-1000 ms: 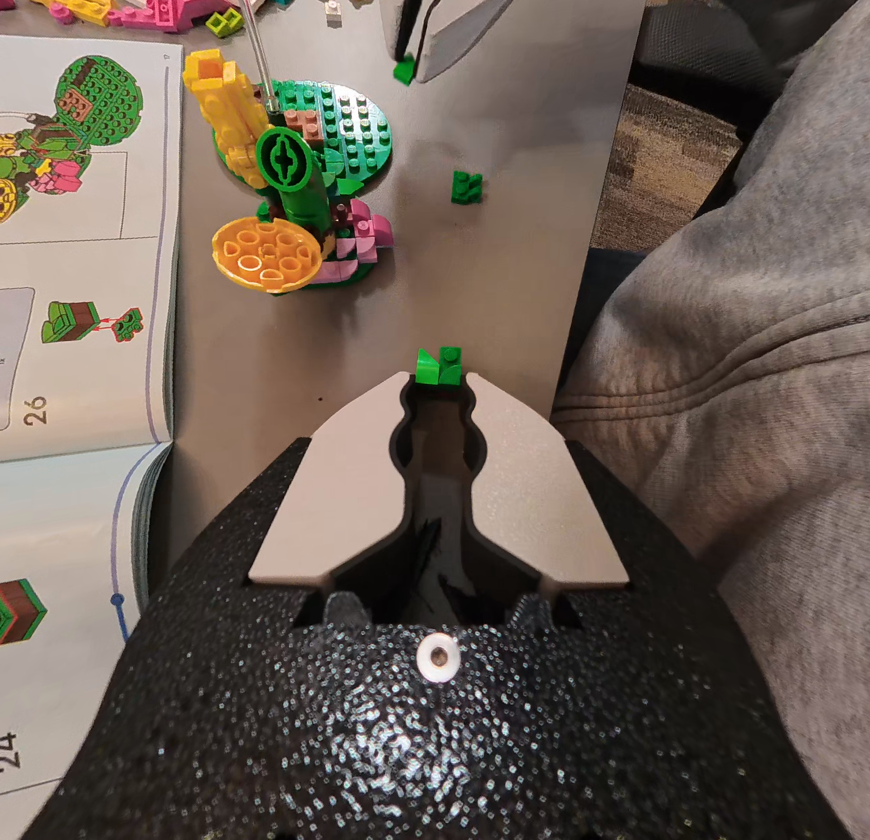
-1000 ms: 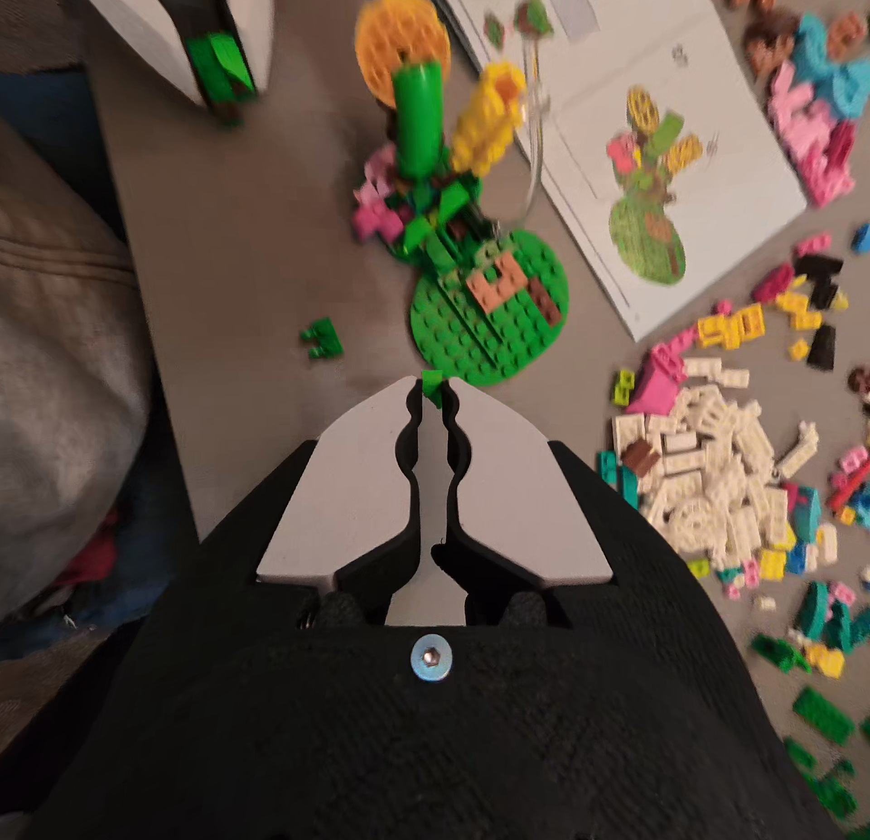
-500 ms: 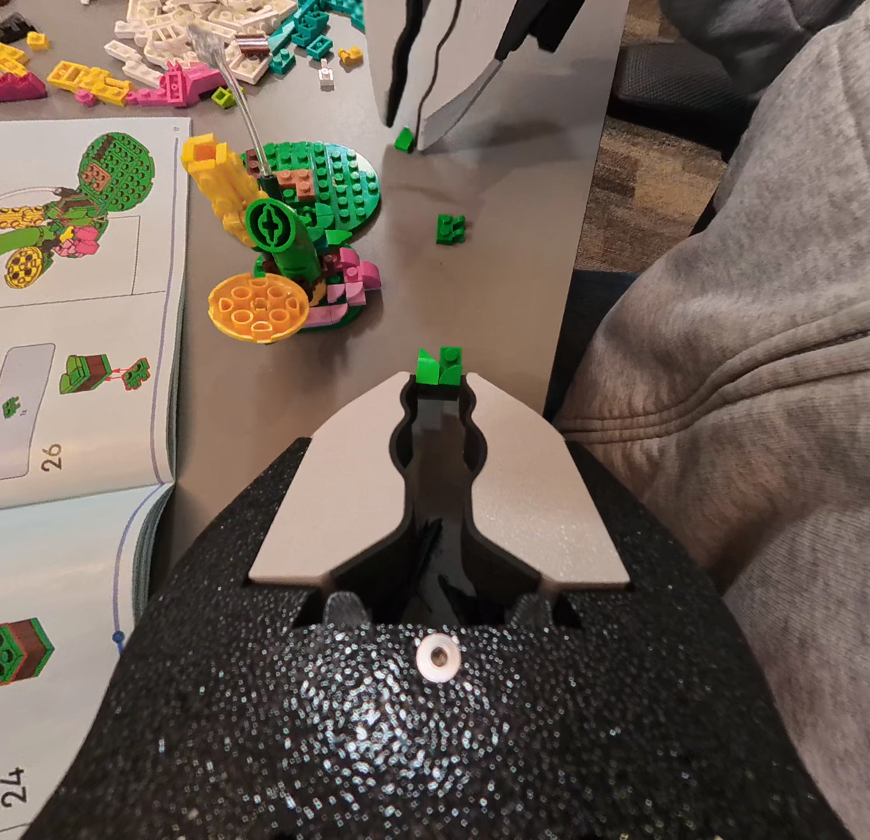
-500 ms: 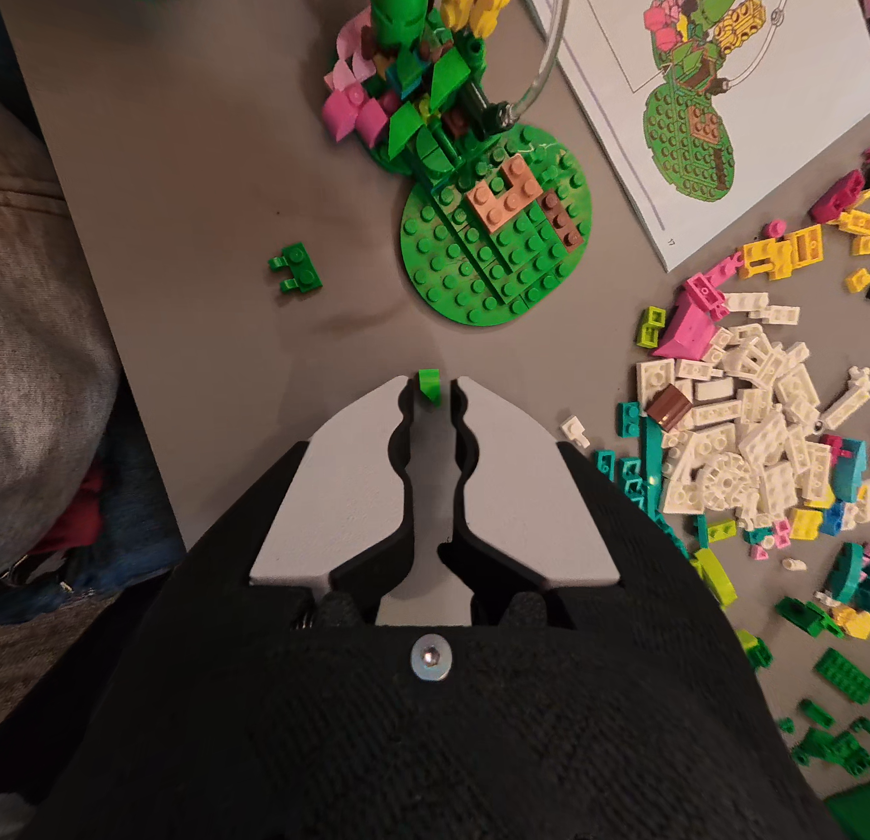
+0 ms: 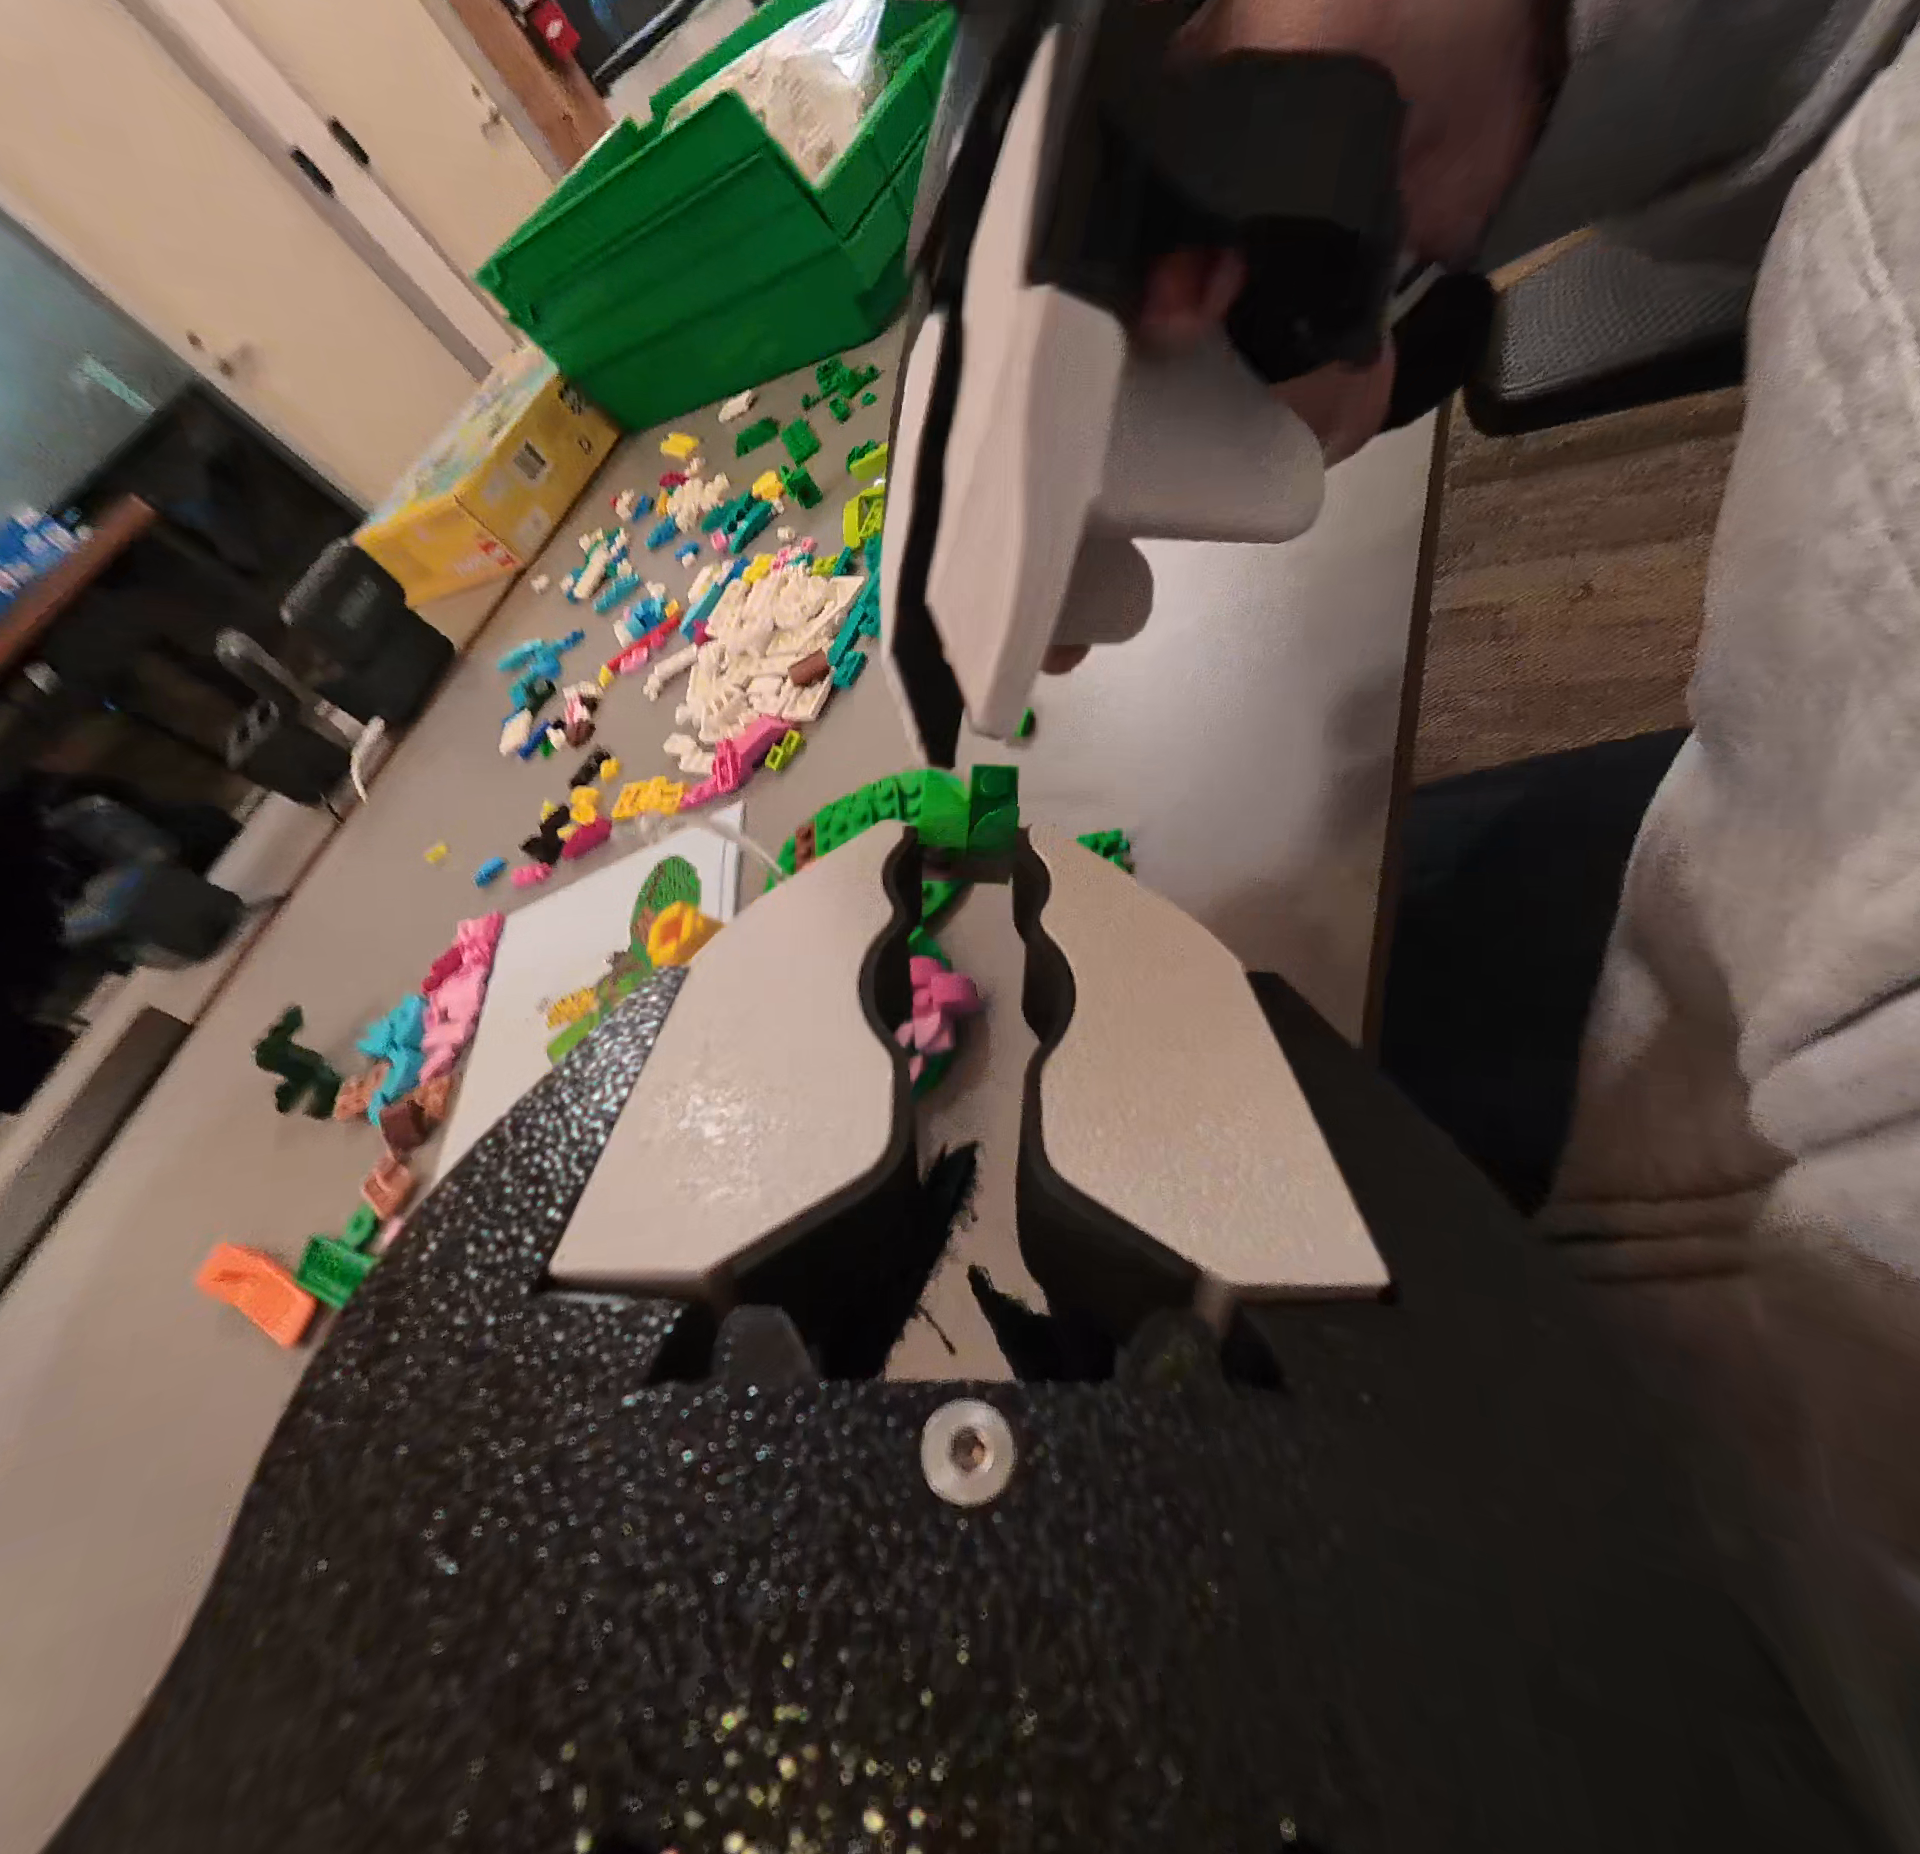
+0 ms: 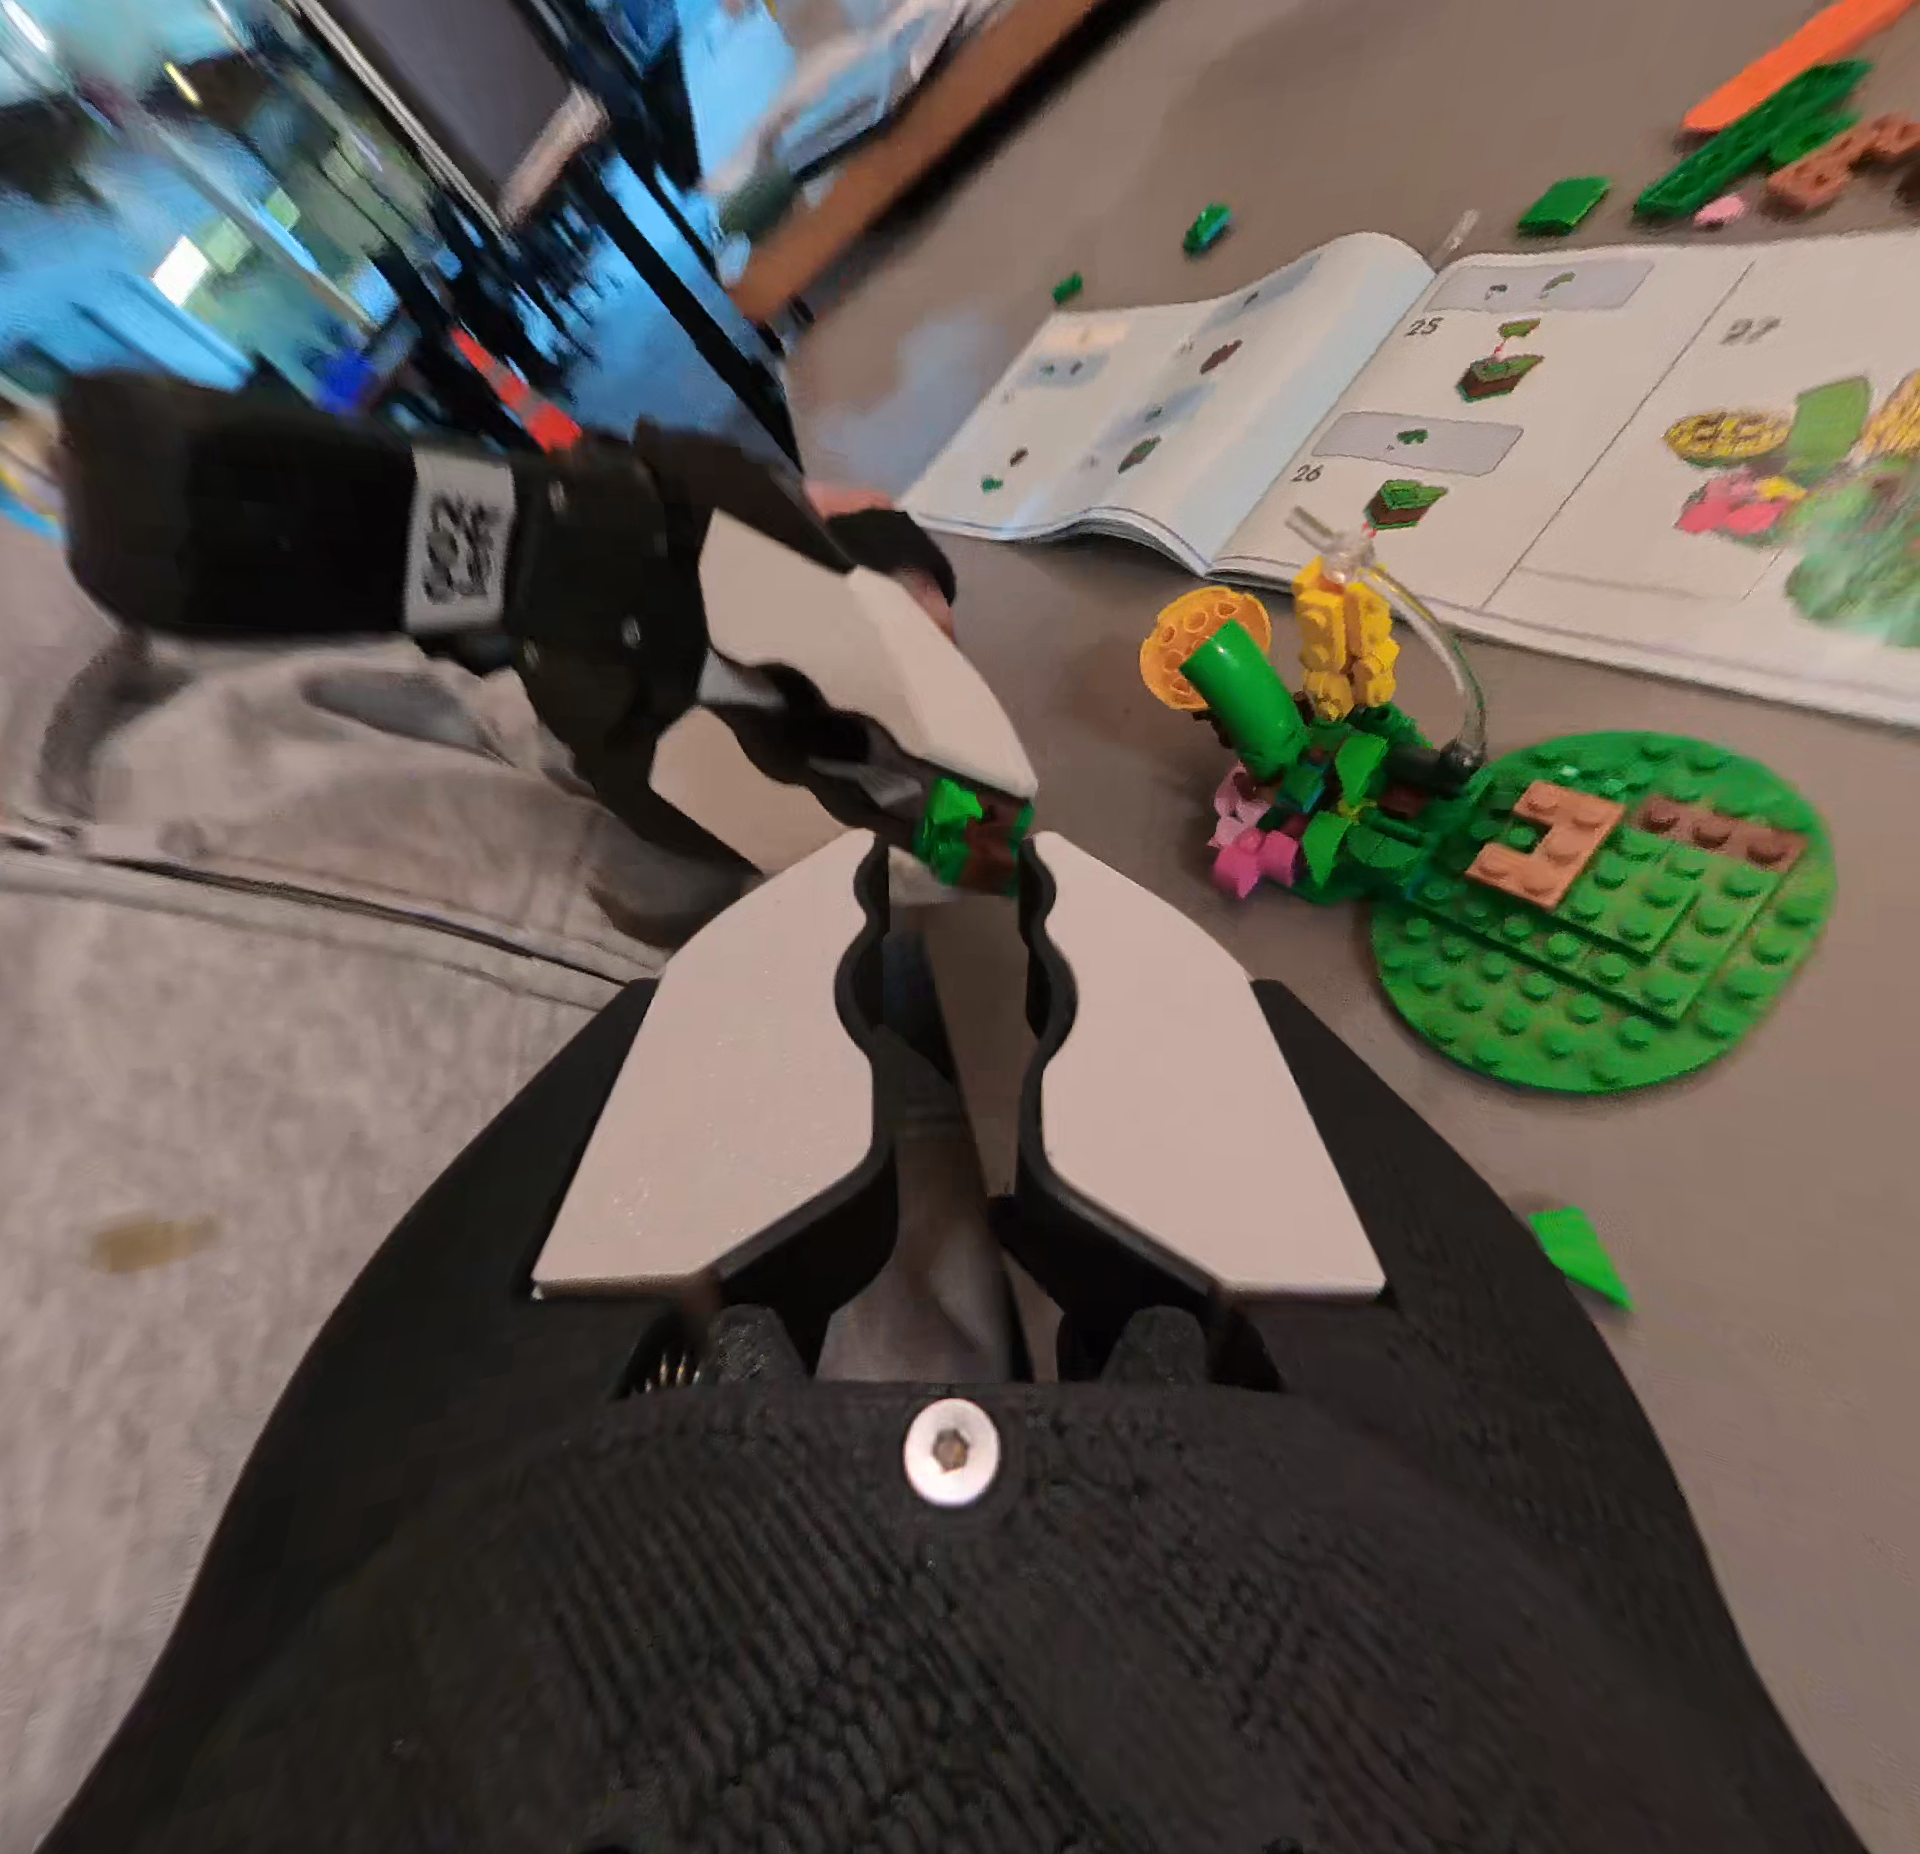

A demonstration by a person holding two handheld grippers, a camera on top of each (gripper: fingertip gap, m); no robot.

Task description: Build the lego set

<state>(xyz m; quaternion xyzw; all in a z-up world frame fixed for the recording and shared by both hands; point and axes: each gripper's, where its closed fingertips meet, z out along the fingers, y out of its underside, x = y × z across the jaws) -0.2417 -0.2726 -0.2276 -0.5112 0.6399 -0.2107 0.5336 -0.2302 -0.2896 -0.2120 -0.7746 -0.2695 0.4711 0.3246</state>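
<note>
My left gripper (image 5: 966, 854) is shut on a small green-and-brown brick assembly (image 5: 982, 812) and holds it above the grey table (image 5: 1247, 682). The right wrist view shows it (image 6: 977, 807) reaching in from the left with the assembly (image 6: 966, 833). My right gripper (image 6: 956, 854) is open, and its fingers (image 6: 1122, 1025) stand apart on either side of that assembly. In the left wrist view it (image 5: 961, 739) points down just above the assembly. A small green wedge (image 6: 1579, 1254) lies on the table to its right.
A round green plate (image 6: 1610, 931) with a flower model (image 6: 1299, 755) is on the table. Beyond it lies an open instruction booklet (image 6: 1351, 433). There are also a pile of loose bricks (image 5: 748, 630), green bins (image 5: 727, 246) and a yellow box (image 5: 488, 495). A grey sleeve (image 5: 1766, 765) is at the table's edge.
Both grippers tilted up and came together. My right gripper's jaws widened and the small green piece left them. My left gripper kept its hold on the assembly.
</note>
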